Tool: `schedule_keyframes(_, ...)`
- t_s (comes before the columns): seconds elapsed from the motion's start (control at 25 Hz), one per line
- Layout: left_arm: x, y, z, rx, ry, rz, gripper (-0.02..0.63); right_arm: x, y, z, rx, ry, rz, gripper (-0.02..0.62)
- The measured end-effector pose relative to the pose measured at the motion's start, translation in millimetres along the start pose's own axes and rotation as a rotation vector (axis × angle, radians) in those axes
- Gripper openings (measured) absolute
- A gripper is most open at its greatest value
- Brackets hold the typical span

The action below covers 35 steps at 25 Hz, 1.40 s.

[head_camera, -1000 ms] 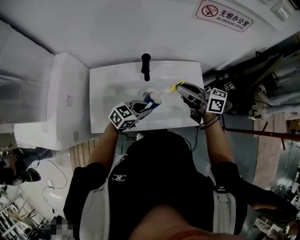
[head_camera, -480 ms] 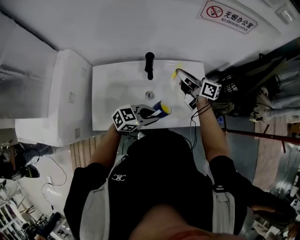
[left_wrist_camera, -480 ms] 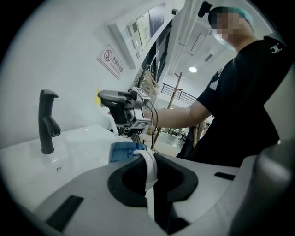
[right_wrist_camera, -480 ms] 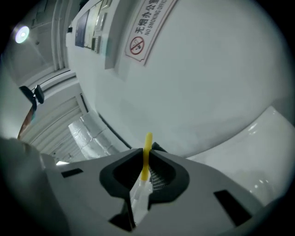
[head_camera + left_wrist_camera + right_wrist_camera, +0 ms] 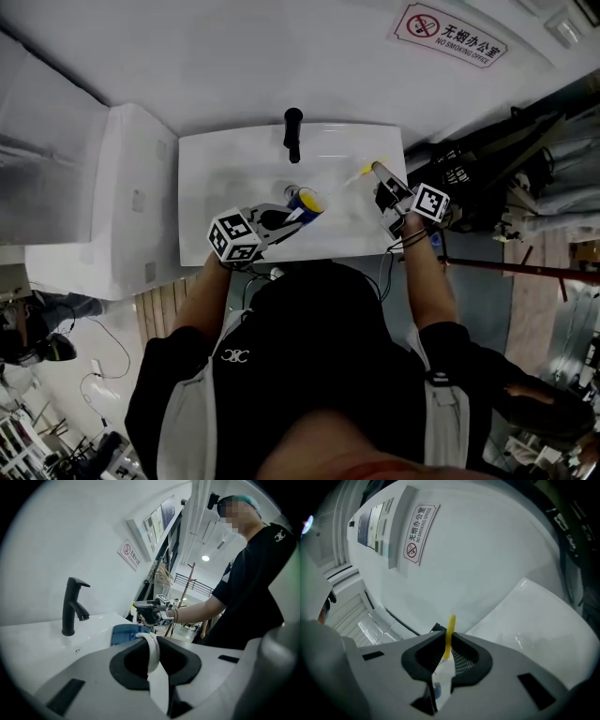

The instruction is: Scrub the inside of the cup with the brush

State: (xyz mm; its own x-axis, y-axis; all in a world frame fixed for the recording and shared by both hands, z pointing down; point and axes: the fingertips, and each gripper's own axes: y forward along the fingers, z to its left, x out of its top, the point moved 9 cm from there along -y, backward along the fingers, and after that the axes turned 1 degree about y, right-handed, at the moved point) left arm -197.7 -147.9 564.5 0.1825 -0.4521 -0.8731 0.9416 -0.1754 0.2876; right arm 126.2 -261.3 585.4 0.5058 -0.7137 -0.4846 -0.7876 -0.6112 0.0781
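My left gripper (image 5: 289, 216) is shut on the white handle (image 5: 151, 649) of a blue cup (image 5: 305, 201) with a yellow inside. It holds the cup tilted over the white sink (image 5: 216, 178), mouth toward the right. In the left gripper view the cup (image 5: 123, 633) shows just past the jaws (image 5: 152, 653). My right gripper (image 5: 380, 174) is shut on the yellow handle (image 5: 450, 632) of a thin brush (image 5: 358, 174), whose far end points left at the cup's mouth. Whether the tip is inside the cup I cannot tell.
A black faucet (image 5: 292, 133) stands at the back of the sink, with the drain (image 5: 292, 188) below it. A no-smoking sign (image 5: 450, 36) hangs on the wall. A white unit (image 5: 122, 206) adjoins the sink at left; dark clutter lies to the right.
The right gripper swung the brush away to the sink's back right, then came down and back toward the cup. The left gripper drew the cup toward the front edge, then lifted it toward the drain again.
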Motion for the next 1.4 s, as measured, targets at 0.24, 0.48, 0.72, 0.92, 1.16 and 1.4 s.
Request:
schedule_keyframes(0.24,-2,-11,18,0.083,-0.039,-0.023,0.052,-13,-22,37,0.053,-0.047,0.012,0.044)
schedule_keyframes(0.48,-4,-11,24,0.113,-0.031,0.012,0.054,-18,-16,93,0.11,-0.218,0.061,0.044)
schedule_keyframes(0.72,-9,-3,16,0.099,-0.004,0.06,0.054,-22,5,141,0.173,-0.419,0.09,0.044)
schedule_keyframes(0.92,-7,-5,14,0.108,-0.003,0.036,0.054,-20,21,157,0.164,-0.484,0.046,0.044)
schedule_keyframes(1.16,-3,-9,12,0.125,0.014,0.017,0.054,-10,29,154,0.101,-0.46,-0.037,0.044)
schedule_keyframes(1.4,-5,-18,16,0.145,0.002,0.007,0.054,0,27,158,0.084,-0.437,-0.077,0.044)
